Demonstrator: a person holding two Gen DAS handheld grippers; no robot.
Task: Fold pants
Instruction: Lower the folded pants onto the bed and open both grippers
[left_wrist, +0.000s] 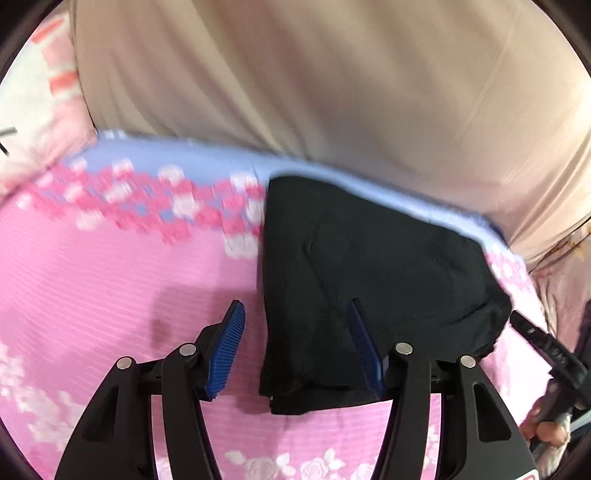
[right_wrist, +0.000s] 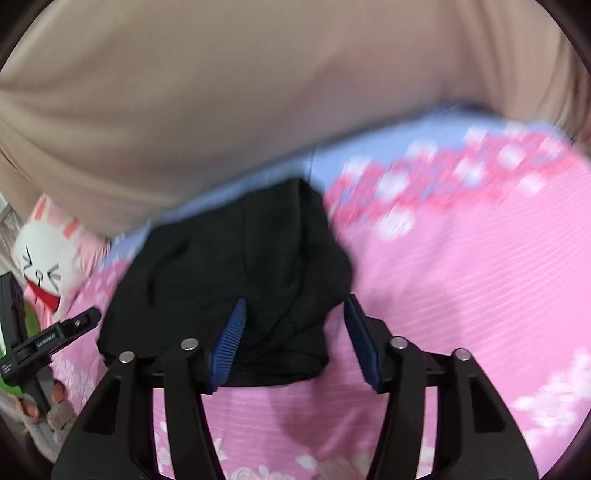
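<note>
Both hand-held grippers, left and right, hang spread and released over the black pants, lying folded compact on the pink bed sheet, probably finished.

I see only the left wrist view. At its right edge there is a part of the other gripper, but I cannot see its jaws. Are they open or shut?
Observer: The right gripper has its jaws open and holds nothing.
Operator: Where does it stand relative to the black pants?
Observer: One finger is over the pants and the other is over the pink sheet, so the near edge of the pants lies between them.
Operator: And what is the blurred pink and white thing at my upper left?
Observer: It is a cushion with a cartoon rabbit face on it.
</note>
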